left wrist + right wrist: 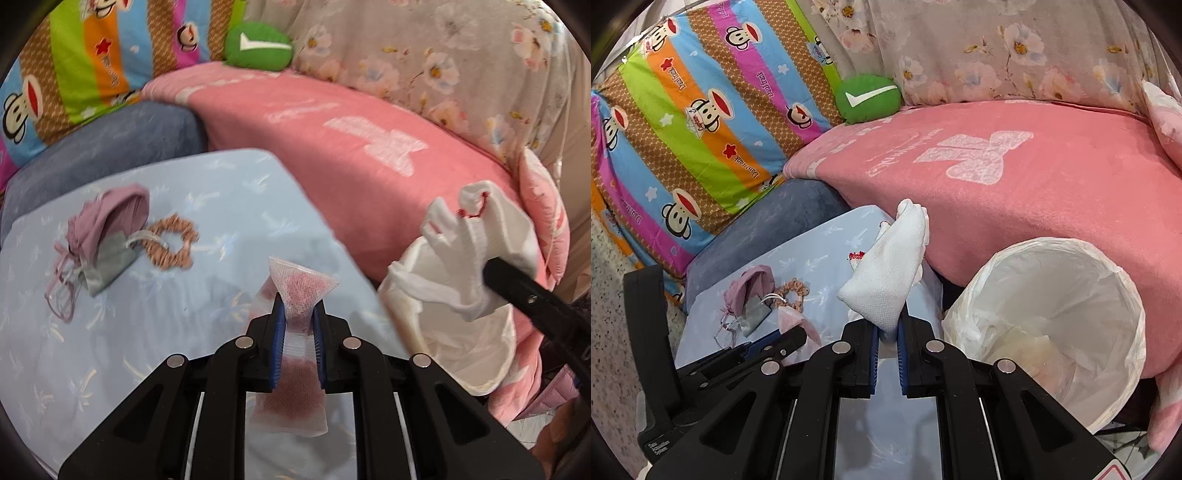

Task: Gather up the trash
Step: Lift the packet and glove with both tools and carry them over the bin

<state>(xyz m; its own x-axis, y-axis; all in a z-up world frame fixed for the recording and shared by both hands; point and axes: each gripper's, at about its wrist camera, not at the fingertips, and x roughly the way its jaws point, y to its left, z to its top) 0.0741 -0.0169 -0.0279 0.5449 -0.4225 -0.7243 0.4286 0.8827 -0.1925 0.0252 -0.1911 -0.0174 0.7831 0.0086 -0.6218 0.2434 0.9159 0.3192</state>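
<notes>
Landmark for this entry: the light blue table (221,184). At its far-left part I see a mauve drawstring pouch (107,218) lying on its side, with a grey-green pouch (110,264) partly tucked under its mouth and a tan scrunchie (171,242) touching both on their right. Behind the table's left corner sits a blue-grey cushion (110,140), and behind that a striped monkey-print pillow (701,122). My left gripper (298,325) is over the near-middle of the table; its blue pads (279,332) are pinched narrow on a mesh sachet of pink granules (301,288), which fans out above the pads and hangs down below them, clear of the table top. From the right wrist view the same gripper enters at the lower left with the sachet's pale pink end showing at its tip. Behind the table's far edge a green check-mark cushion (868,98) rests on the pink blanket (1015,192), which runs along the table's right side. My right gripper (887,332) sits at the table's right edge, pads drawn close together on a white cloth pouch with red stitching (890,269); the pouch stands up tilted from the pads. Just right of the table, beside the blanket, stands the white-lined trash bin (1108,295), mouth open, with pale crumpled material at its bottom. From the left wrist view the white pouch hangs over the bin's rim.
</notes>
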